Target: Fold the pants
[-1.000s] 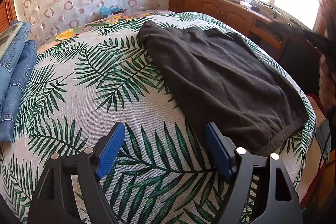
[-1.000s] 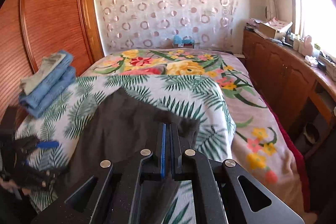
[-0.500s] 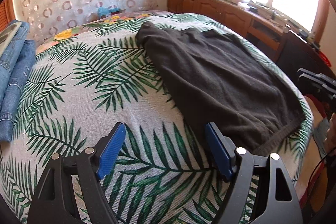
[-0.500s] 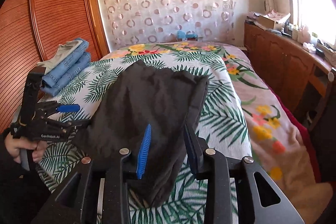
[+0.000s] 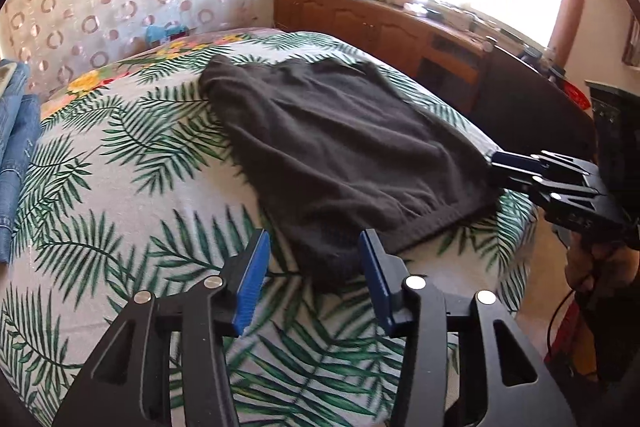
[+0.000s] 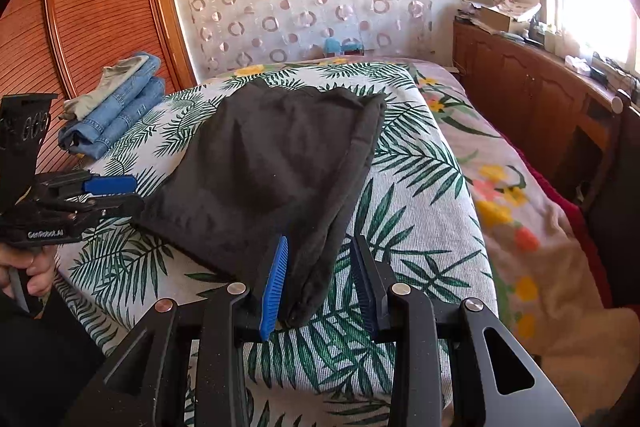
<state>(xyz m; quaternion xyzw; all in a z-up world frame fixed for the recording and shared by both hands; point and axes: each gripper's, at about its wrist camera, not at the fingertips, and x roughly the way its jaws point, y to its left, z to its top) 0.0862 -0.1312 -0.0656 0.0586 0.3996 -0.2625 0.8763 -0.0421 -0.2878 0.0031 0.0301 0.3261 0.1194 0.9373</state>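
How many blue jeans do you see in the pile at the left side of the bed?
2 blue jeans show, stacked at the bed's left edge beside the wooden wardrobe, with a beige garment lying on top; more may be hidden beneath.

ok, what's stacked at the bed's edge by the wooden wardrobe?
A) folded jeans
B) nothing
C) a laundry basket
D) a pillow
A: a pile of folded blue jeans with a pale garment on top sits on the leaf-print bedspread beside the wardrobe, apart from the dark pants.
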